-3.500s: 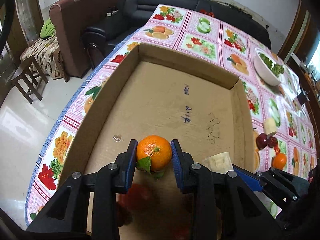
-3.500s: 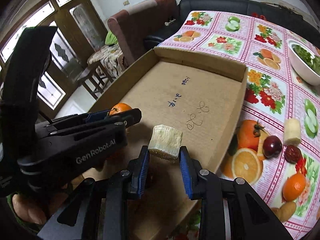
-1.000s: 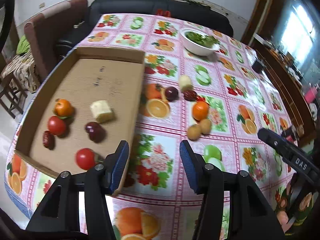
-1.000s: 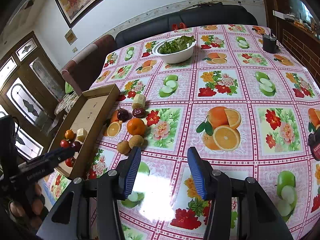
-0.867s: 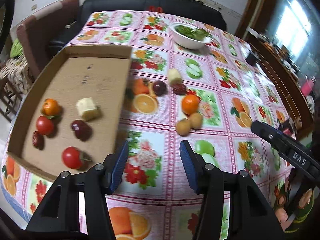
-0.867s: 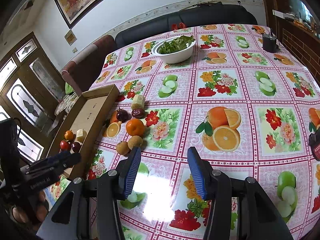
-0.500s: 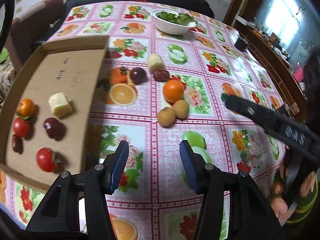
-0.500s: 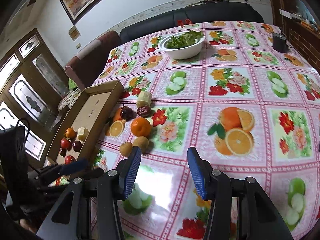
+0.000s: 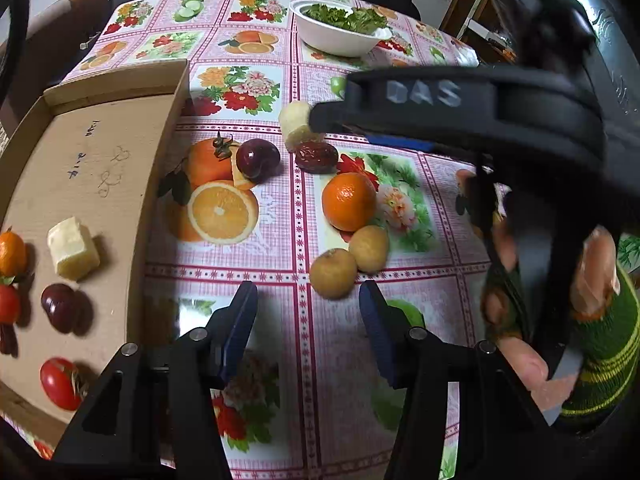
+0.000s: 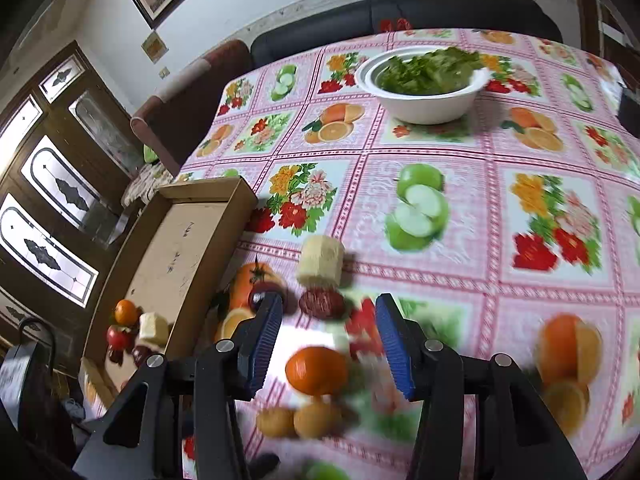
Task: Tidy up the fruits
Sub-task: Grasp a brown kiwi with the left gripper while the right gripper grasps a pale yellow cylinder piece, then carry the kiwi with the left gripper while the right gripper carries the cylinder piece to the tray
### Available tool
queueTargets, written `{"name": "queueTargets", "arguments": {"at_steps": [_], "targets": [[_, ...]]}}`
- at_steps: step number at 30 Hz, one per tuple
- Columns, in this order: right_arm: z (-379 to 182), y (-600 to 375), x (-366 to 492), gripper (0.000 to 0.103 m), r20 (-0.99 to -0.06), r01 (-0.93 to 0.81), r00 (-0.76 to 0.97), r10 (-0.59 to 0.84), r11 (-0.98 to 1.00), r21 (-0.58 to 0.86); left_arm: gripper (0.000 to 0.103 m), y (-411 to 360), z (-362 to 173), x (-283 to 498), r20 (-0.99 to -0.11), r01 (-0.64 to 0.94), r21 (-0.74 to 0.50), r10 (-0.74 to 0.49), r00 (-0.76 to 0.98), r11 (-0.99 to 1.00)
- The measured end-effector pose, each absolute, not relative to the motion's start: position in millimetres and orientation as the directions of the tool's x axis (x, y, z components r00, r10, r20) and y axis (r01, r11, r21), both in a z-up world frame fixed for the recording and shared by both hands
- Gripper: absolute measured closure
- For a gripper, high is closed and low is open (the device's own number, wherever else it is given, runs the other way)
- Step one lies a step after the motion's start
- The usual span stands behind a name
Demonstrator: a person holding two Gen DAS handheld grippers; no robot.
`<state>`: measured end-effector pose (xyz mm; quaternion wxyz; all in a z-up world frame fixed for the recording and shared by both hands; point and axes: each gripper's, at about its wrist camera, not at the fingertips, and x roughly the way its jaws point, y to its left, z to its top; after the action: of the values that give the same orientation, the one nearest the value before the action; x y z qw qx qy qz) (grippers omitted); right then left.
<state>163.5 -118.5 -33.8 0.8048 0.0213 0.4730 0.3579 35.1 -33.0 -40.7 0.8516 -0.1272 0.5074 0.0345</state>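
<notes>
A cardboard tray [image 9: 158, 168] at the left holds a small orange [image 9: 11, 254], a pale cut chunk [image 9: 73, 248], a dark plum [image 9: 60, 306] and tomatoes [image 9: 60, 382]. Loose on the tablecloth lie an orange [image 9: 349, 201], two brown round fruits [image 9: 333, 273], a dark plum [image 9: 257, 158], a red date [image 9: 317, 157] and a pale cut piece [image 9: 295, 123]. My left gripper [image 9: 308, 316] is open and empty, just short of the brown fruits. My right gripper [image 10: 328, 344] is open and empty above the orange [image 10: 318, 370], with the date [image 10: 322, 303] and pale piece [image 10: 321, 261] beyond it.
A white bowl of greens [image 10: 424, 84] stands at the far side of the table. The right gripper's black body [image 9: 460, 112] and the gloved hand [image 9: 592, 320] fill the right of the left wrist view. A sofa [image 10: 440, 12] and an armchair lie beyond the table.
Both grippers, open and empty, have moved from the tray to the loose fruits. The right gripper has dropped low over the orange and now crosses the left wrist view.
</notes>
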Motion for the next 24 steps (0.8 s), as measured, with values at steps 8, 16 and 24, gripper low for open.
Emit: {"name": "queueTargets", "arguments": {"at_steps": [8,16,24], "targets": [[-52.7,-93.8,180.4,0.053,-0.771,-0.558,0.256,0.582,0.741,0.374,0.055,-37.9,-45.1,45.8,-0.862,-0.135,-0.204,-0.112,0.495,0.97],[-58.1,-85.3,185.2,0.071,-0.769,-0.578,0.246,0.59,0.726,0.372,0.081,-34.8,-47.3,44.6,-0.845,-0.103,-0.253,-0.168,0.508,0.962],[-35.9,-118.7,168.1,0.071,-0.723,-0.566,0.284,0.63,0.719,0.404,0.081,-36.0,-34.8,27.4,-0.837,-0.126,-0.241,-0.14,0.529,0.962]]}}
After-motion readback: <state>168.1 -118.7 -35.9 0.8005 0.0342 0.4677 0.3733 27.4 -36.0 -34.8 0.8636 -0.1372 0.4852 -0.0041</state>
